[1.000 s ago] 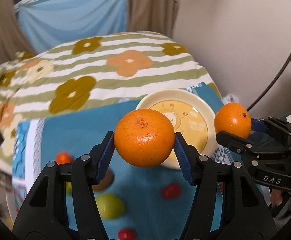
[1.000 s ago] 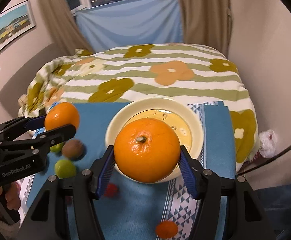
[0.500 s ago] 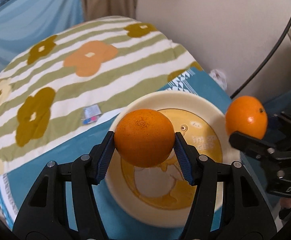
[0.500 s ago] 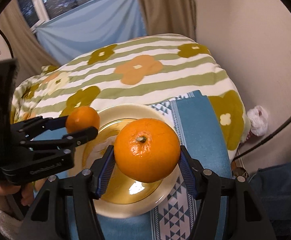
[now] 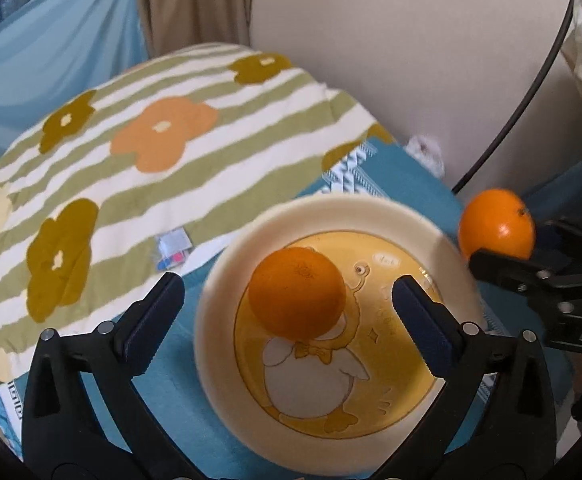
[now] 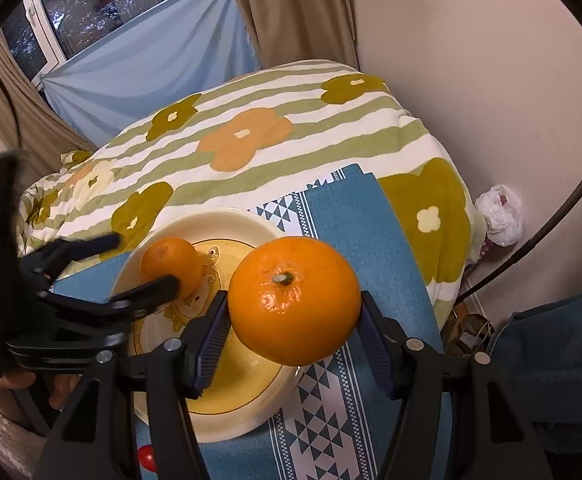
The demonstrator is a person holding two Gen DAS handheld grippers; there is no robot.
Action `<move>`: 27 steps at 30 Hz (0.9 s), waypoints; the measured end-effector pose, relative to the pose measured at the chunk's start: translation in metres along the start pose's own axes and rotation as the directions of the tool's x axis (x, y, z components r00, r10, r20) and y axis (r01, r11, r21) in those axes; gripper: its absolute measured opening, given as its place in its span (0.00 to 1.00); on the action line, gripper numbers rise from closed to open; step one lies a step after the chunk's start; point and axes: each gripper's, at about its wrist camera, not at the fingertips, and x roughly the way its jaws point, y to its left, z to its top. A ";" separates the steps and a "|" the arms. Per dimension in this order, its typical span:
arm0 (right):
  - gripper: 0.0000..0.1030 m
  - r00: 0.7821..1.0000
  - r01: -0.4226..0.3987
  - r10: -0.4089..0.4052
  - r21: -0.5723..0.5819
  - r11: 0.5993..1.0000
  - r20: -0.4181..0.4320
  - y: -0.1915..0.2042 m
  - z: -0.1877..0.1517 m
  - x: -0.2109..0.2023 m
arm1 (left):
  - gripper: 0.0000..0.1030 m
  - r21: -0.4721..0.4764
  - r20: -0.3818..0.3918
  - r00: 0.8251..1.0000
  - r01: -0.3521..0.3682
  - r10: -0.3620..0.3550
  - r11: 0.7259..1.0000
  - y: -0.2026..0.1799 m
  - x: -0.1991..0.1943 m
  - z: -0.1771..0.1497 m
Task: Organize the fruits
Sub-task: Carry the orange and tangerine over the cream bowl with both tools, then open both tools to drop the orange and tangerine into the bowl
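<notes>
A cream plate (image 5: 227,276) with a yellow duck picture lies on a blue cloth. My left gripper (image 5: 289,308) is open above it, jaws wide apart. An orange (image 5: 297,292) sits between them over the plate, touching neither pad; it also shows in the right wrist view (image 6: 171,264). My right gripper (image 6: 293,336) is shut on a second orange (image 6: 294,300), held above the plate's (image 6: 227,220) right rim. That orange shows at the right of the left wrist view (image 5: 495,230).
A striped flower blanket (image 5: 151,140) covers the bed beyond the blue cloth (image 6: 351,216). A beige wall (image 6: 471,80) stands close on the right, with a white plastic bag (image 6: 499,216) at its foot. A small red fruit (image 6: 147,458) lies near the plate.
My left gripper has opened and let go of its orange, which now sits over the plate. Both grippers moved forward over the plate. The right gripper still holds its orange.
</notes>
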 end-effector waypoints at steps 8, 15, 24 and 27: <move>0.56 1.000 -0.020 0.018 -0.109 0.994 -0.016 0.011 0.000 0.003 | 1.00 -0.051 -0.008 0.999 -0.041 0.041 0.998 0.014 -0.019 -0.008; 0.56 0.996 -0.076 0.063 -0.229 0.970 -0.061 0.023 0.004 0.023 | 1.00 -0.103 -0.023 0.995 -0.101 0.099 0.990 0.026 -0.038 -0.026; 0.56 0.993 -0.108 0.077 -0.425 0.899 -0.089 0.051 0.005 0.052 | 1.00 -0.166 -0.070 0.990 -0.134 0.124 0.977 0.043 -0.049 -0.053; 0.56 0.994 -0.098 0.063 -0.462 0.882 -0.091 0.055 0.004 0.058 | 1.00 -0.185 -0.076 0.989 -0.138 0.126 0.973 0.046 -0.049 -0.058</move>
